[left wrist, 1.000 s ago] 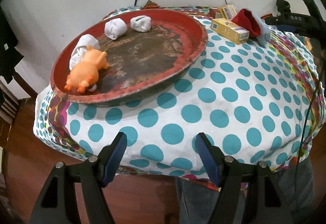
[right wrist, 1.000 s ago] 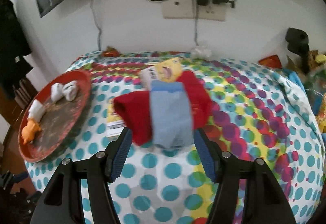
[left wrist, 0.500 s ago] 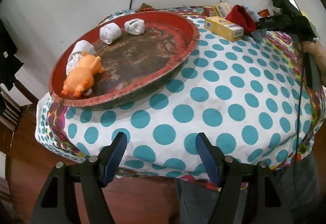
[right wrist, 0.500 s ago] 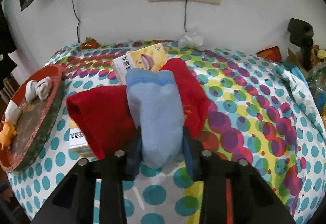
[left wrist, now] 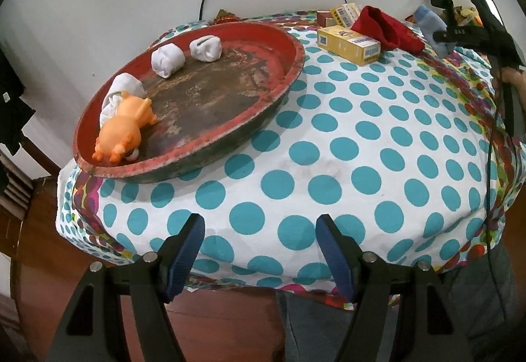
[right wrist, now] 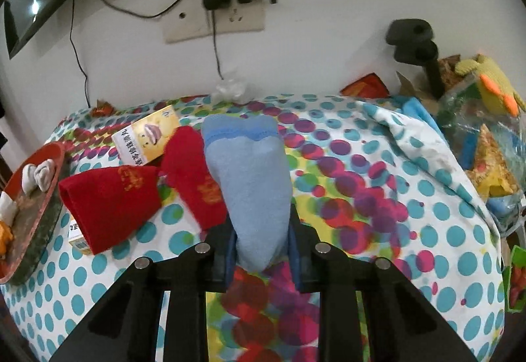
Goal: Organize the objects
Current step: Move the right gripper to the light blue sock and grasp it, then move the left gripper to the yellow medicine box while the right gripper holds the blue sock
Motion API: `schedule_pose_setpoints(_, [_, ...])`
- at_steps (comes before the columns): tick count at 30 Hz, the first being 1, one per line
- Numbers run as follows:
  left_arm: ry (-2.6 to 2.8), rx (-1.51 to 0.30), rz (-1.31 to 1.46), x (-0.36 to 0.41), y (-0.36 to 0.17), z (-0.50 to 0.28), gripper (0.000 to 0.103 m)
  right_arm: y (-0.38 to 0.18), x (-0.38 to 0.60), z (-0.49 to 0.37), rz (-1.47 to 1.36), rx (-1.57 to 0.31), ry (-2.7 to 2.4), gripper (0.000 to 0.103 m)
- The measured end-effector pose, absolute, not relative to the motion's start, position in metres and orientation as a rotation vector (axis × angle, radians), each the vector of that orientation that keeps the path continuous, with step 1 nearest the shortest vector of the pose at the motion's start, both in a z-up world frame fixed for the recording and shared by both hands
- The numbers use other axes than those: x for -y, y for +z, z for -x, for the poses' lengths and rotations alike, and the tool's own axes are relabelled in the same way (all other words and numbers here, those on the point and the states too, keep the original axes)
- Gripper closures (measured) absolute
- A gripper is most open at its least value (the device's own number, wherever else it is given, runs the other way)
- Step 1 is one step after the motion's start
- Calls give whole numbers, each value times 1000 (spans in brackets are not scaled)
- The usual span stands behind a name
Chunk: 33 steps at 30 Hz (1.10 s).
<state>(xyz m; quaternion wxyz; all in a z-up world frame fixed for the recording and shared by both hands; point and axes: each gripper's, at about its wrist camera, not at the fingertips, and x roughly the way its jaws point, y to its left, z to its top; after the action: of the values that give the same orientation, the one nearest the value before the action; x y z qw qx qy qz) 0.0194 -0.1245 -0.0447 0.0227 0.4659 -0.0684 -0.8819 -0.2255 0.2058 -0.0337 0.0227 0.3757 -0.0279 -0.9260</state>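
Right hand-held gripper (right wrist: 261, 252) clamped on blue sock (right wrist: 253, 184).
Sock end raised off table (right wrist: 427, 230), beside red socks (right wrist: 131, 201). Left hand-held gripper (left wrist: 259, 250) wide, empty, near tray (left wrist: 289, 66).

Two hand-held grippers, each built from matte black plastic. The left gripper (left wrist: 259, 250) has two angular black arms with triangular cut-outs, each ending in a ribbed dark blue pad. Round silver screw heads sit along the arms near the joints. The right gripper (right wrist: 262, 252) has the same black frame, silver screws and blue pads. Seen from the left wrist camera, the right gripper carries white lettering on its side, a small green light on top, and a thin black cable hanging down. The person wears grey trousers (left wrist: 473, 322).
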Motion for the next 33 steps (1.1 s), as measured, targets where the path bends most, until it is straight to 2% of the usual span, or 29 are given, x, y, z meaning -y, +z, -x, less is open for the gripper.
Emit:
schedule_pose_setpoints(10, [-2762, 166, -1463, 101, -33, -6, 31, -50, -231, 225, -1235, 107, -2780, 79])
schedule_pose_setpoints(13, [-2781, 139, -1475, 89, -29, 10, 31, -55, -229, 231, -1258, 114, -2753, 76])
schedule_pose_setpoints(19, [-2813, 133, -1507, 63, -19, 51, 31, -63, -228, 240, -1269, 144, -2731, 70])
schedule_pose_setpoints(27, [-2742, -15, -1697, 40, -33, 121, 31, -69, -239, 247, -1272, 260, -2693, 68])
schedule_pose_setpoints(33, [-2688, -83, -1761, 15, -38, 166, 31, -70, -239, 247, -1272, 250, -2690, 65])
